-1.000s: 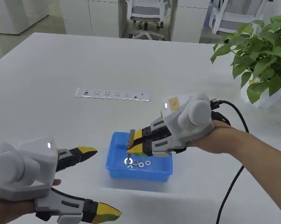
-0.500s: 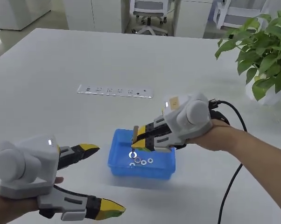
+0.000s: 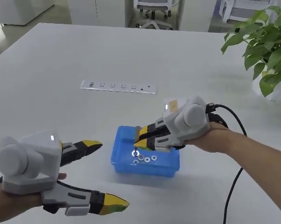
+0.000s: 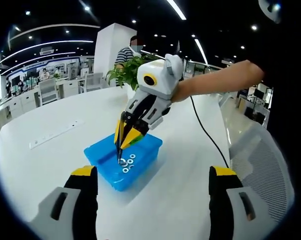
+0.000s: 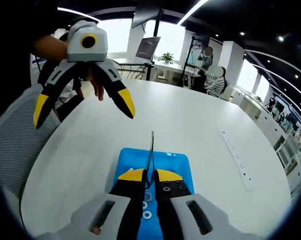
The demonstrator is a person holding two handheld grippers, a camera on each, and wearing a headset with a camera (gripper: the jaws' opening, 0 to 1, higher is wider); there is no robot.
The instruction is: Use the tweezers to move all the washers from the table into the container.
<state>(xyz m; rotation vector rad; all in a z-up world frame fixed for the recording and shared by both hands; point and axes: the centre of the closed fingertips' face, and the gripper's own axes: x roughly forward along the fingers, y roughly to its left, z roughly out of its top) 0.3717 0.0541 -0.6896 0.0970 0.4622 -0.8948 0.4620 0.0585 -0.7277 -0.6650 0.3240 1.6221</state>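
Blue container (image 3: 145,169) near middle of white surface (image 3: 61,60), several washers (image 3: 148,159) lying inside; right gripper (image 3: 139,140) just above it, jaws clamped on tweezers (image 5: 151,147); tweezers pointing down into container, tips at one washer, unclear whether pinching it; left gripper (image 3: 108,174) low at left, apart from container, jaws spread wide, holding nothing; power strip (image 3: 118,87) farther back on surface; plant (image 3: 266,42) at far right.

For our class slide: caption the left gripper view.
Right hand-held gripper holds tweezers over washers in a blue container.
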